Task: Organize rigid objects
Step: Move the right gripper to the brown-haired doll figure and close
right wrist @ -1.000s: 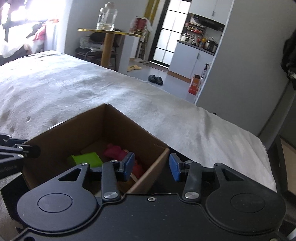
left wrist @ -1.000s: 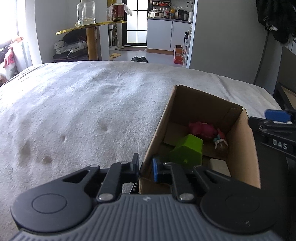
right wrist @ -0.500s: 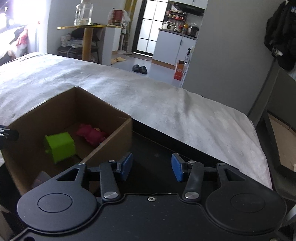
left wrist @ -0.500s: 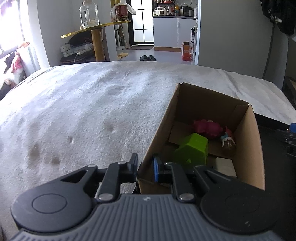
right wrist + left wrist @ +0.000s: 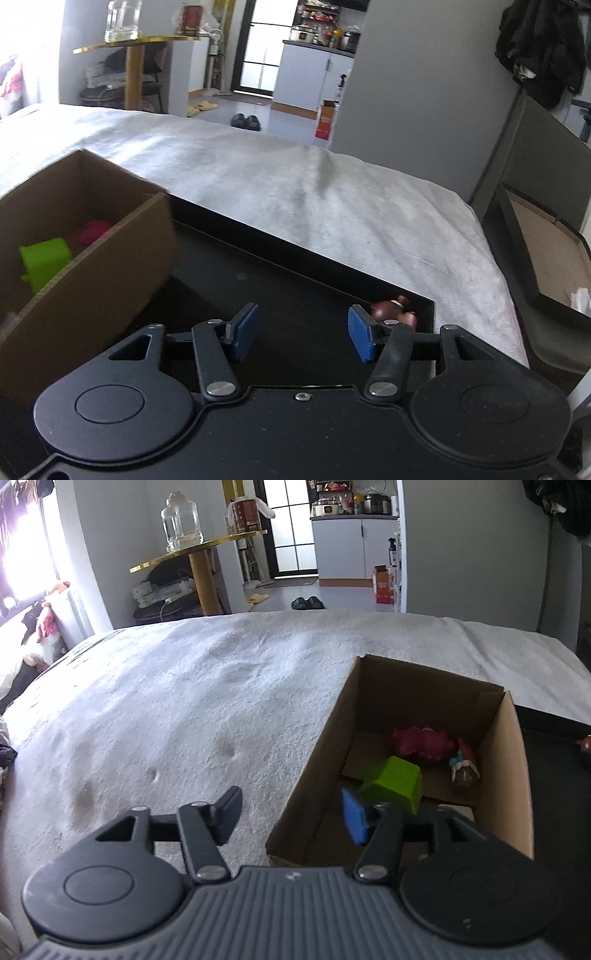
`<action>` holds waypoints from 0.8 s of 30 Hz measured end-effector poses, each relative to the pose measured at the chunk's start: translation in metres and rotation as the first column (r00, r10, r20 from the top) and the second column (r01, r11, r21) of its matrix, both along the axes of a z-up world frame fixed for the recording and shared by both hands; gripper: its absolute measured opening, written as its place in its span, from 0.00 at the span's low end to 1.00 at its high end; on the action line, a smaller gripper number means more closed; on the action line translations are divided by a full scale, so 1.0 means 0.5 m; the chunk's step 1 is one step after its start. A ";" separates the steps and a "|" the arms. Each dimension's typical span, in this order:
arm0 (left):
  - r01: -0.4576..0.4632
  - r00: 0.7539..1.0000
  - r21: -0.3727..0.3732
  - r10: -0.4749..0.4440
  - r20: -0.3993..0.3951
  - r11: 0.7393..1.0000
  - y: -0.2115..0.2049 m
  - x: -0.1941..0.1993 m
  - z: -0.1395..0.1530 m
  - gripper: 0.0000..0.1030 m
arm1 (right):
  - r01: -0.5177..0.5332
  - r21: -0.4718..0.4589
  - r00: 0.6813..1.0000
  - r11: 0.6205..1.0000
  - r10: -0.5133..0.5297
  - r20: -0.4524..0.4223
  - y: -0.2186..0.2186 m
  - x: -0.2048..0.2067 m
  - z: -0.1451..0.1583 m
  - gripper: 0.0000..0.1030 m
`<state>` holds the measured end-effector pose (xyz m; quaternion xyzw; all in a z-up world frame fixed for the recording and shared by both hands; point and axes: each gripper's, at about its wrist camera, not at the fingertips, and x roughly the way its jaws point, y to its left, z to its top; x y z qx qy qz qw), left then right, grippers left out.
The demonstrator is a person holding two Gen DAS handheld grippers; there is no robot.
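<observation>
A cardboard box lies on the white bedspread and holds a green block, a pink toy and a small figure. My left gripper straddles the box's near left wall; its jaws are opening and the pads stand clear of the cardboard. In the right wrist view the box is at the left, with the green block inside. My right gripper hangs over a black tray, its jaws opening with nothing between them. A small brown figurine lies just beyond its right fingertip.
The white bedspread stretches left of and behind the box. A dark frame with a brown board stands off the bed's right edge. Farther back are a gold side table with a glass jar and shoes on the floor.
The left gripper was shut on the box's near wall and has let go, its jaws now wide. The right gripper slid right, away from the box, and opened wider; the figurine came into view.
</observation>
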<state>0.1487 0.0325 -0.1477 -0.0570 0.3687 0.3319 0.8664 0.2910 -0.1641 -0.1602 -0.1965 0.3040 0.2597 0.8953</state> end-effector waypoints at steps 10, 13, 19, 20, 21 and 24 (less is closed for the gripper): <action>-0.003 1.000 -0.041 0.003 0.002 0.999 -0.004 0.013 0.003 0.89 | 0.113 0.031 0.993 0.993 -0.112 -0.030 -0.046 0.070 -0.042 0.70; -0.003 1.000 -0.015 0.003 -0.012 1.000 -0.010 0.018 0.004 0.90 | 0.114 0.022 0.993 0.993 -0.114 -0.032 -0.050 0.084 -0.055 0.70; -0.023 1.000 0.019 0.023 -0.004 1.000 -0.015 0.017 0.011 0.98 | 0.134 0.017 0.990 0.991 -0.133 -0.045 -0.053 0.121 -0.076 0.70; -0.025 1.000 0.018 0.025 -0.009 1.000 -0.016 0.019 0.008 0.98 | 0.140 0.017 0.989 0.990 -0.139 -0.045 -0.054 0.127 -0.079 0.70; -0.025 1.000 0.013 0.025 -0.015 1.000 -0.015 0.020 0.005 0.98 | 0.143 0.014 0.989 0.990 -0.142 -0.044 -0.054 0.132 -0.082 0.70; -0.022 0.999 0.013 0.022 -0.025 1.000 -0.014 0.023 0.003 0.98 | 0.155 0.008 0.987 0.988 -0.154 -0.049 -0.056 0.147 -0.093 0.70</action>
